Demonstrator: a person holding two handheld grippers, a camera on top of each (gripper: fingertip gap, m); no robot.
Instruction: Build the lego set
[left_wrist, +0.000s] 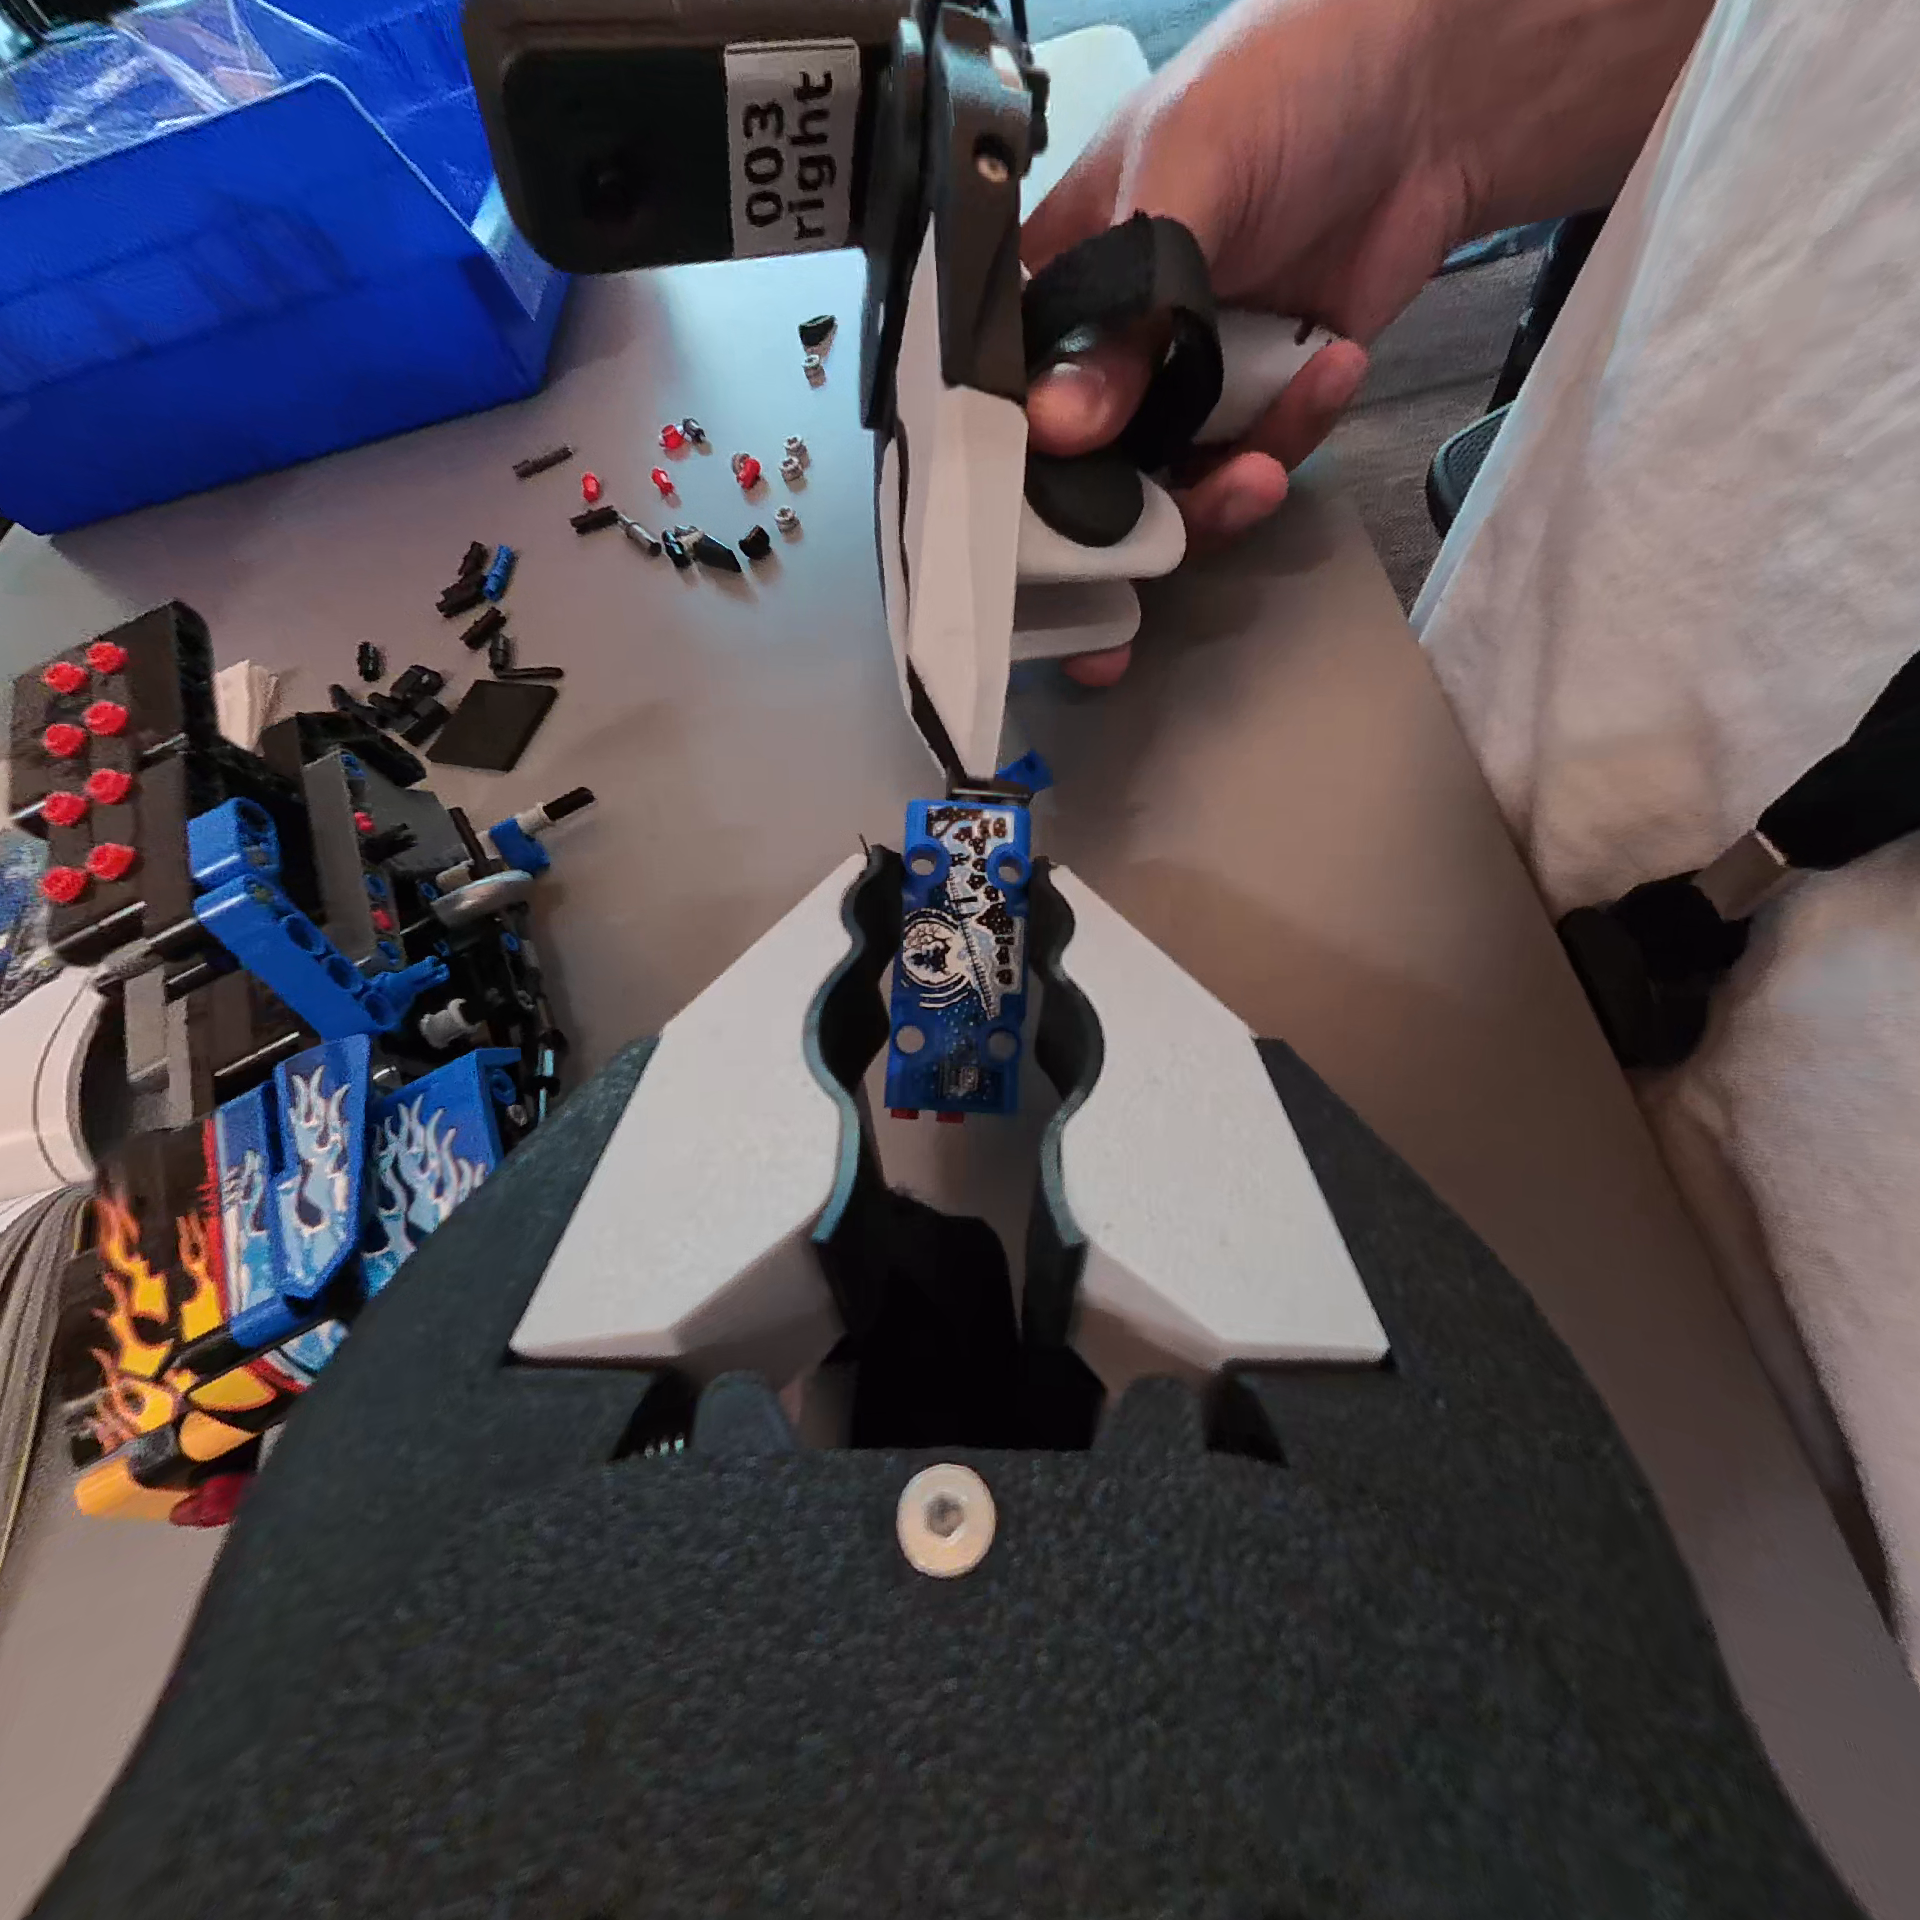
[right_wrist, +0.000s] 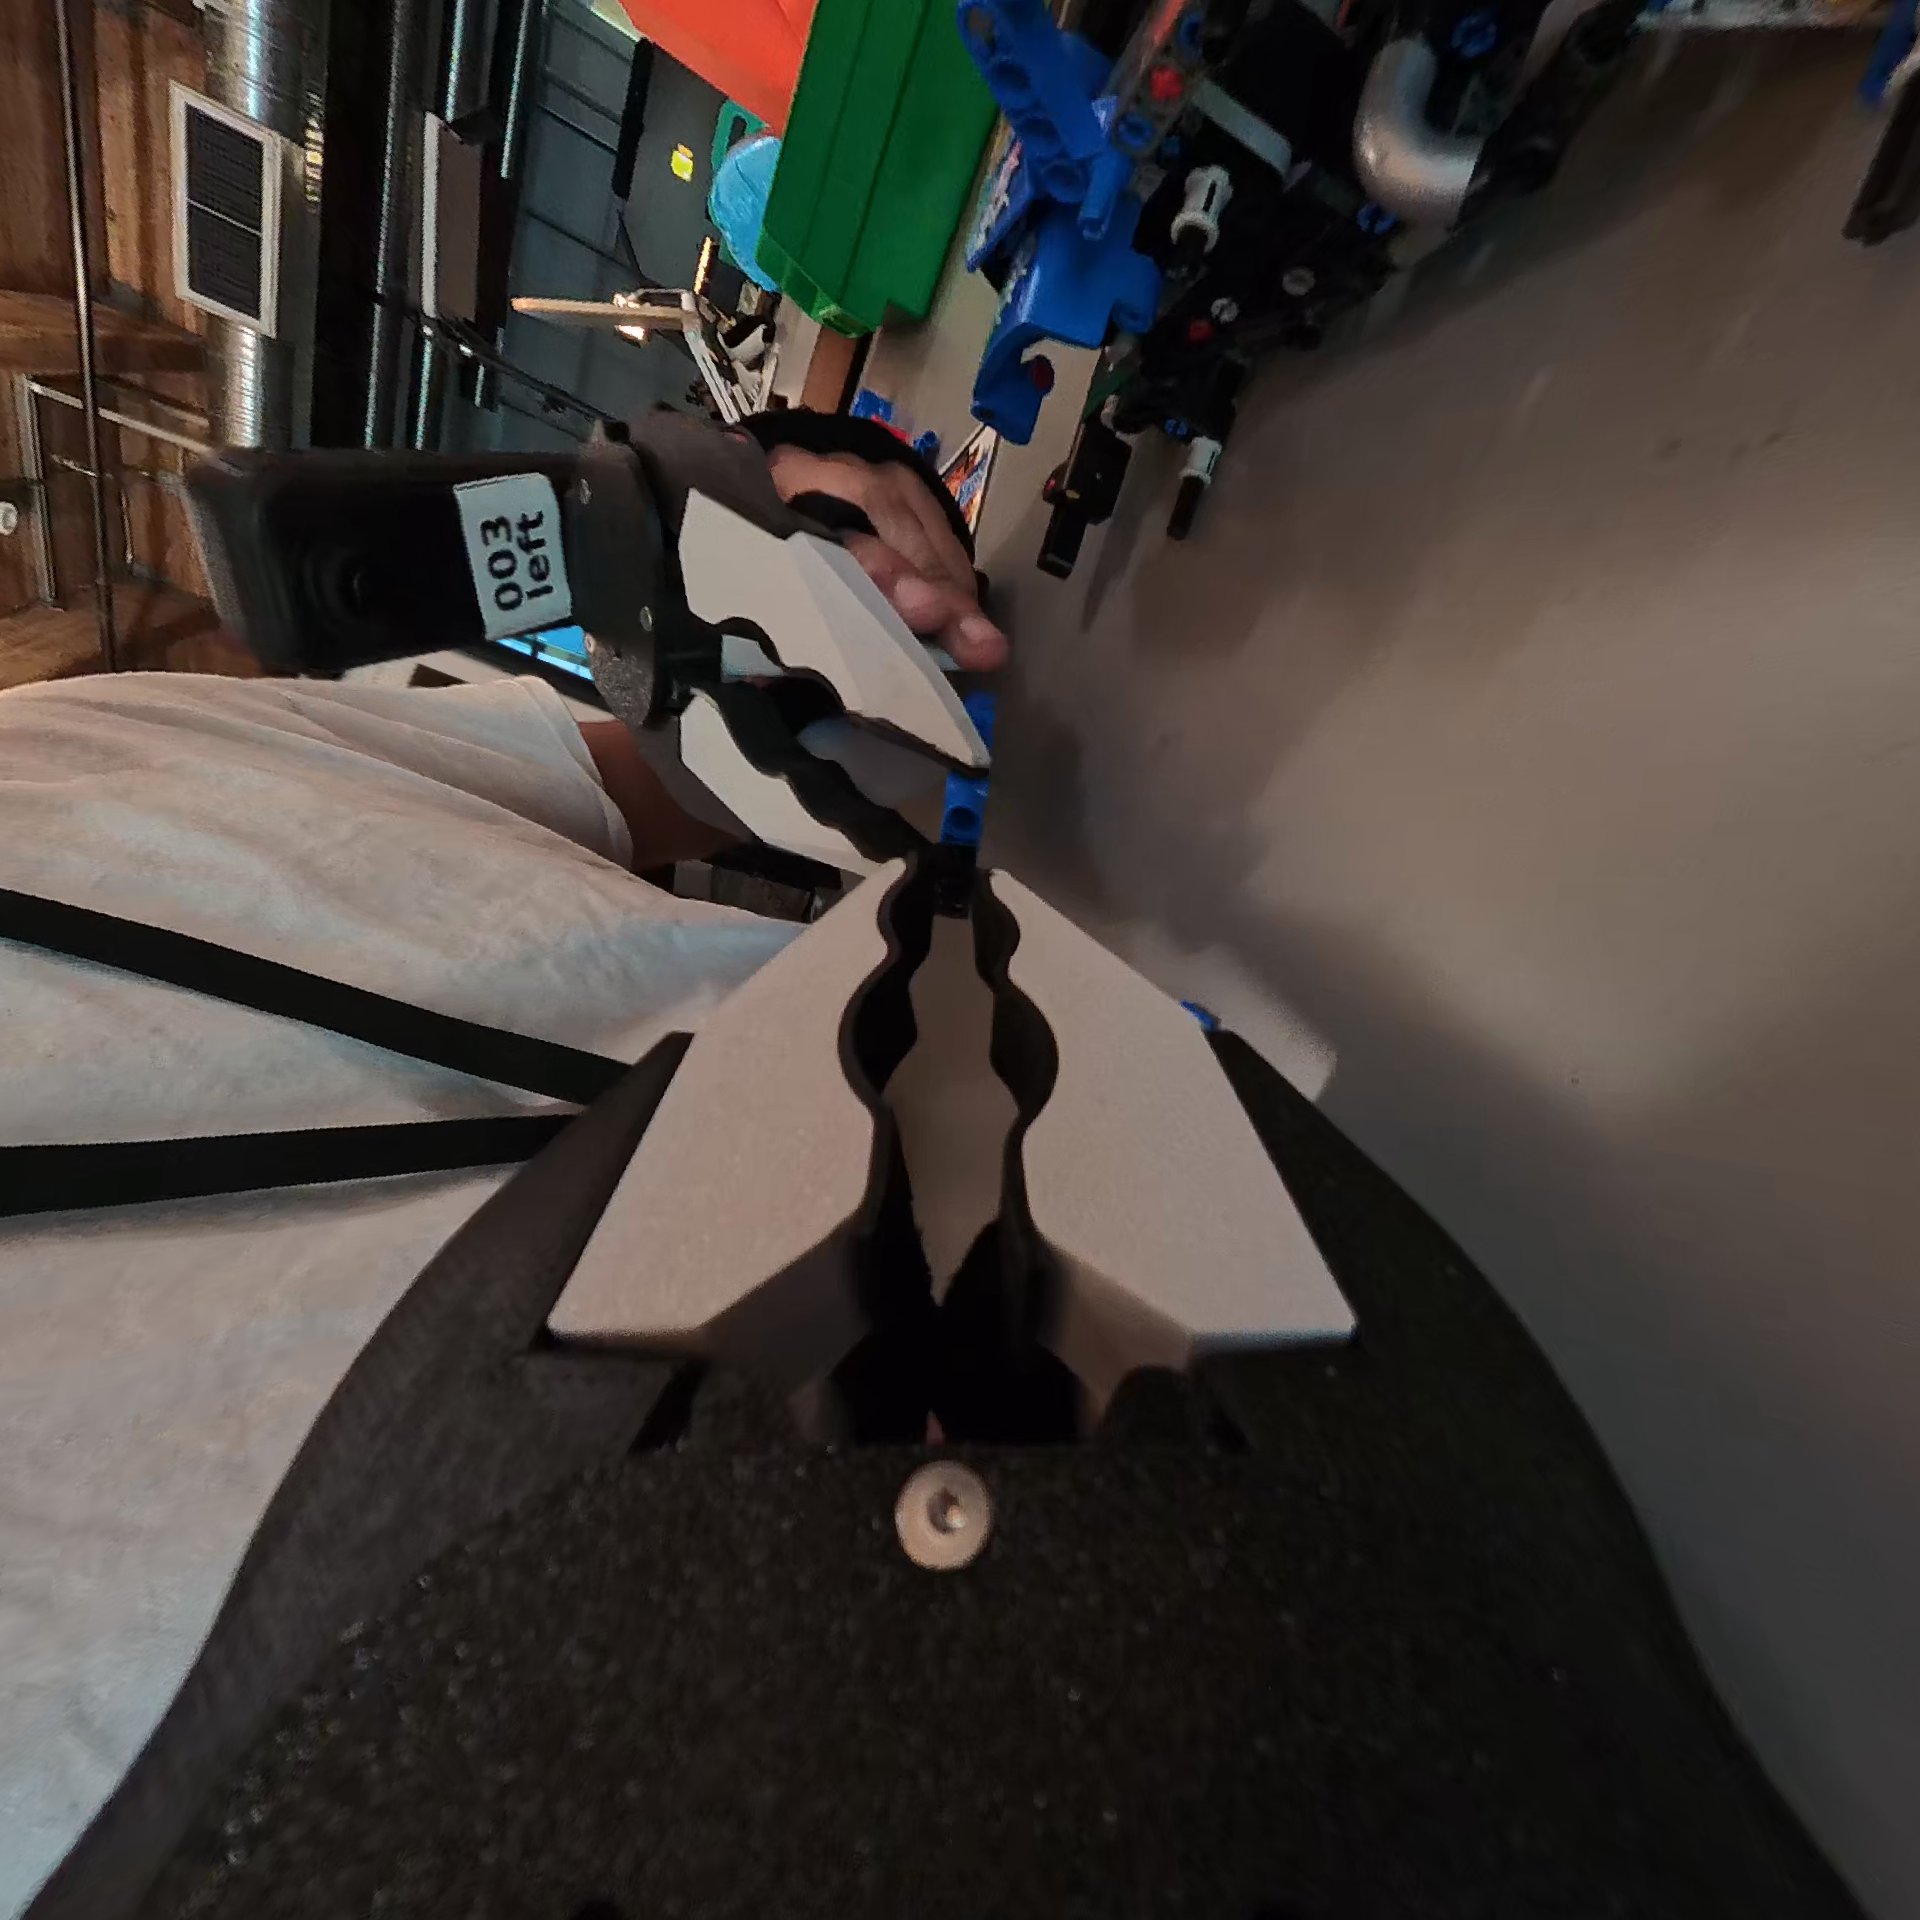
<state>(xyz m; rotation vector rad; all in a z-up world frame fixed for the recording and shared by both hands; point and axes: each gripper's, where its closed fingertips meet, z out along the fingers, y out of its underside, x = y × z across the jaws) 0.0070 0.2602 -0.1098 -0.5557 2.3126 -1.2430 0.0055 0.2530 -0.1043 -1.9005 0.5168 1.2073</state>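
Left tool (left_wrist: 958, 894) clamped on printed blue panel (left_wrist: 958, 966) above surface (left_wrist: 1195, 831), right tool (left_wrist: 982, 781) pinching sm. dark pin (right_wrist: 951, 883) at panel's far end w/ jaws nearly closed; step: pin insertion; next: align w/ hole, push.

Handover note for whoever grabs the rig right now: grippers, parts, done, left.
Left gripper: shut on the blue printed panel, held above the table.
Right gripper: tips pinch a small black piece at the panel's far end; a small blue part sits there too.
Half-built truck and loose pins lie left of the panel; blue bin behind.
Done: truck body partly built.
Left: probably seat that piece, then mount the panel.
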